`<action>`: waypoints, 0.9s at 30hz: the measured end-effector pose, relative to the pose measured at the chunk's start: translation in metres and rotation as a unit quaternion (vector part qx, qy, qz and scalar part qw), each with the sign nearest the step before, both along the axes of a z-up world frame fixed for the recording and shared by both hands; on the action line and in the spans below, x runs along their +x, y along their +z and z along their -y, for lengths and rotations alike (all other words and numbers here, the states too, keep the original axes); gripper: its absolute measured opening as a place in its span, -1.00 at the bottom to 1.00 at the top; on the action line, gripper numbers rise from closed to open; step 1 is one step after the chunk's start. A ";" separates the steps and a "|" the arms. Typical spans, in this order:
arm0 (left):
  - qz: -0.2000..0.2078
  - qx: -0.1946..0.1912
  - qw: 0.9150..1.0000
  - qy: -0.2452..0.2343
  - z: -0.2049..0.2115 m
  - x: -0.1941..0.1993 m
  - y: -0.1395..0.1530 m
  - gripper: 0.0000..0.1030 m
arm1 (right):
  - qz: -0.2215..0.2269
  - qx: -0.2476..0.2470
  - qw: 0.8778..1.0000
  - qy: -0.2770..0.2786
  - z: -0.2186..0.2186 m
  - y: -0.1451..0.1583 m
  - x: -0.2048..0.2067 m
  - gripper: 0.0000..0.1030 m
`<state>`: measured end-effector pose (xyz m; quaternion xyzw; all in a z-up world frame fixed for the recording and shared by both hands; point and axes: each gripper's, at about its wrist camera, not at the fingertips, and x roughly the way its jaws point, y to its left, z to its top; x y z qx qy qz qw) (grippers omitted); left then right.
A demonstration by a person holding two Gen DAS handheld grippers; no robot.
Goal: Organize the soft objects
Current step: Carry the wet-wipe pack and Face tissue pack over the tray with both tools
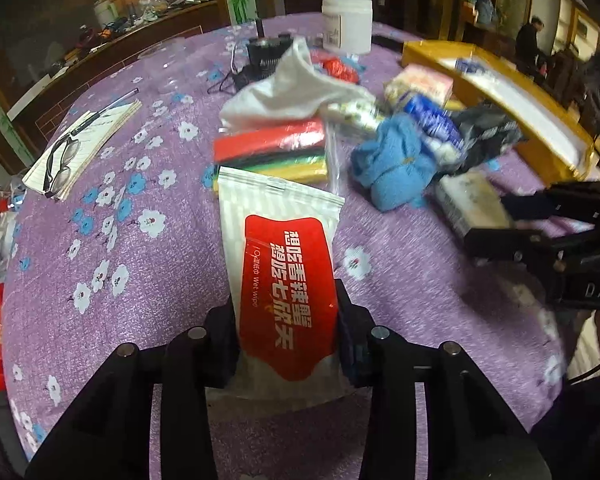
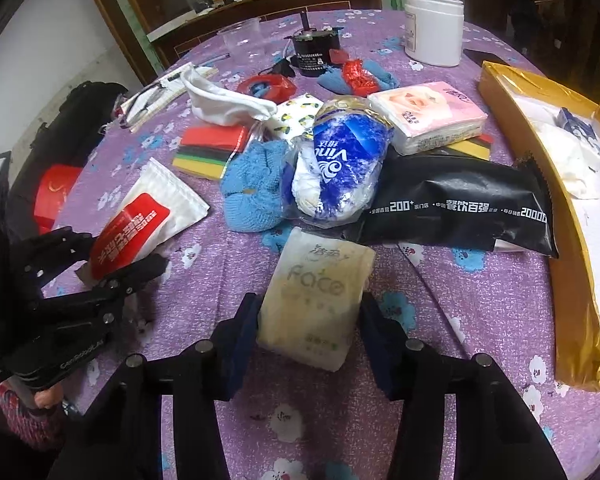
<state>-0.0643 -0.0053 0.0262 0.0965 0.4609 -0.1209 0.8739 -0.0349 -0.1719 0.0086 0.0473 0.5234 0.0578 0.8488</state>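
My left gripper (image 1: 288, 312) is shut on a red-and-white wet wipe pack (image 1: 284, 264) and holds it just above the purple tablecloth; it also shows at the left of the right wrist view (image 2: 128, 256). My right gripper (image 2: 310, 312) has its jaws around a pale "Face" tissue pack (image 2: 316, 300), the left pad touching it and the right pad a little apart. Beyond lie a blue knit cloth (image 2: 254, 188), a blue-and-white tissue roll pack (image 2: 340, 164), a black wipes pack (image 2: 460, 208), a pink tissue pack (image 2: 428, 116) and a white cloth (image 2: 224, 104).
A gold box (image 2: 572, 280) with white items inside stands at the right edge. A white jar (image 2: 434, 28), a black round device (image 2: 314, 52) and a clear cup (image 2: 240, 34) stand at the back. A notepad with glasses (image 1: 80, 148) lies at the left.
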 end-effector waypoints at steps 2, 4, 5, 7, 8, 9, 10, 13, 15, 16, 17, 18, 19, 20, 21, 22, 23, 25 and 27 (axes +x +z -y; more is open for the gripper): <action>0.010 -0.017 1.000 -0.001 -0.001 -0.002 0.008 -0.28 | 0.011 0.007 1.000 0.008 -0.001 0.005 -0.003 -0.02; 0.019 -0.031 0.999 0.000 -0.002 -0.003 0.015 -0.28 | 0.026 0.006 1.000 0.012 -0.003 0.012 -0.007 -0.02; 0.023 -0.041 0.999 -0.001 -0.002 -0.004 0.019 -0.28 | 0.035 0.004 0.999 0.014 -0.003 0.016 -0.010 -0.02; 0.028 -0.053 0.998 -0.003 -0.001 -0.005 0.024 -0.28 | 0.045 0.010 0.999 0.017 -0.003 0.021 -0.014 -0.02; 0.029 -0.058 0.998 -0.004 0.001 -0.004 0.026 -0.28 | 0.053 0.016 0.998 0.018 -0.001 0.025 -0.017 -0.02; 0.028 -0.066 0.997 -0.007 0.004 -0.003 0.029 -0.28 | 0.059 0.019 0.998 0.017 0.001 0.027 -0.018 -0.02; 0.029 -0.069 0.997 -0.008 0.006 -0.001 0.030 -0.28 | 0.062 0.020 0.998 0.014 0.003 0.029 -0.019 -0.02; 0.035 -0.078 0.996 -0.020 0.021 0.000 0.037 -0.28 | 0.073 0.030 0.997 -0.002 0.016 0.037 -0.021 -0.02; 0.040 -0.082 0.995 -0.031 0.032 -0.001 0.042 -0.28 | 0.080 0.037 0.996 -0.017 0.029 0.042 -0.023 -0.02; 0.041 -0.084 0.995 -0.041 0.040 0.000 0.046 -0.28 | 0.083 0.038 0.996 -0.023 0.033 0.044 -0.023 -0.02; 0.042 -0.084 0.995 -0.046 0.046 -0.001 0.048 -0.28 | 0.088 0.040 0.995 -0.031 0.040 0.048 -0.024 -0.02; 0.045 -0.085 0.994 -0.055 0.055 0.000 0.052 -0.28 | 0.093 0.044 0.994 -0.038 0.047 0.051 -0.026 -0.02; 0.046 -0.086 0.993 -0.061 0.061 -0.001 0.055 -0.28 | 0.097 0.047 0.993 -0.044 0.053 0.053 -0.028 -0.02; 0.047 -0.086 0.993 -0.068 0.068 0.000 0.057 -0.28 | 0.102 0.050 0.992 -0.055 0.062 0.057 -0.030 -0.02; 0.048 -0.087 0.992 -0.076 0.077 0.000 0.060 -0.28 | 0.106 0.051 0.991 -0.062 0.067 0.059 -0.031 -0.02; 0.048 -0.088 0.992 -0.080 0.082 0.001 0.062 -0.28 | 0.110 0.053 0.990 -0.068 0.074 0.062 -0.032 -0.02; 0.047 -0.089 0.991 -0.087 0.089 0.002 0.063 -0.28 | 0.114 0.055 0.989 -0.078 0.083 0.065 -0.034 -0.02; 0.046 -0.090 0.990 -0.098 0.104 0.004 0.067 -0.28 | 0.121 0.058 0.987 -0.093 0.095 0.068 -0.038 -0.02; 0.043 -0.090 0.989 -0.109 0.118 0.008 0.070 -0.28 | 0.129 0.064 0.984 -0.108 0.109 0.072 -0.041 -0.02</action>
